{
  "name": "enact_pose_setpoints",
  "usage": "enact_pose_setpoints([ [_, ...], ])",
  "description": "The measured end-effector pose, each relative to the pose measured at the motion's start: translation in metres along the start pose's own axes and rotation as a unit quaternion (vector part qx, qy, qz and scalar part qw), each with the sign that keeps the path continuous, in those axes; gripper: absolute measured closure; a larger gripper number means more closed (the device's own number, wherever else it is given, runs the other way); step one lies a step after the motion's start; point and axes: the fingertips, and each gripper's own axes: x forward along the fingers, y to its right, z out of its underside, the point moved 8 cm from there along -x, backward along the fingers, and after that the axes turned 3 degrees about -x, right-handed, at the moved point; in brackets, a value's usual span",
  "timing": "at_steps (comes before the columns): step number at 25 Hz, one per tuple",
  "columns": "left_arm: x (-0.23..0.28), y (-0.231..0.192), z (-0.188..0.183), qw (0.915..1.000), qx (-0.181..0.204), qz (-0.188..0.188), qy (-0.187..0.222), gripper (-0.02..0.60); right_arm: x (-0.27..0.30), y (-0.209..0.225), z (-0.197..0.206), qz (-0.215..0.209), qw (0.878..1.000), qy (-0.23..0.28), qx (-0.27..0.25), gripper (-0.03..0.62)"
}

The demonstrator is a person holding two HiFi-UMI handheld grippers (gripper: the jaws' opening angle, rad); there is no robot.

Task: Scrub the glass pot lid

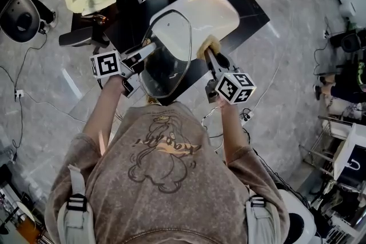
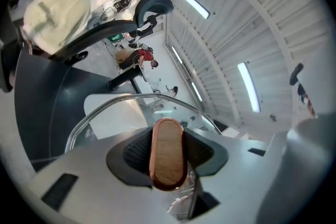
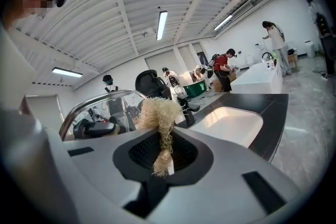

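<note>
The left claw (image 2: 168, 153) is closed on the oval wooden handle (image 2: 167, 136) of the glass pot lid (image 2: 137, 103), whose metal rim arches just above it, with a white sink (image 2: 113, 117) in a dark surface (image 2: 47, 107) behind the lid and a pale yellow cloth (image 2: 55, 13) up-left of the lid.

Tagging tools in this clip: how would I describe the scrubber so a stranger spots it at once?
Start at the white sink in the dark counter; a glass lid stands on edge over its near side. By the lid's right rim is the scrubber, a straw-coloured fibre tuft in the jaws of the right gripper, the only shaggy thing at the sink.
</note>
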Motion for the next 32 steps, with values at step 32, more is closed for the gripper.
enact_pose_setpoints([
  [32,0.049,-0.069,0.057,0.8587,0.311,-0.303,-0.272,0.401,-0.002,-0.011,0.060,0.017,0.998,-0.068,-0.006,0.551],
])
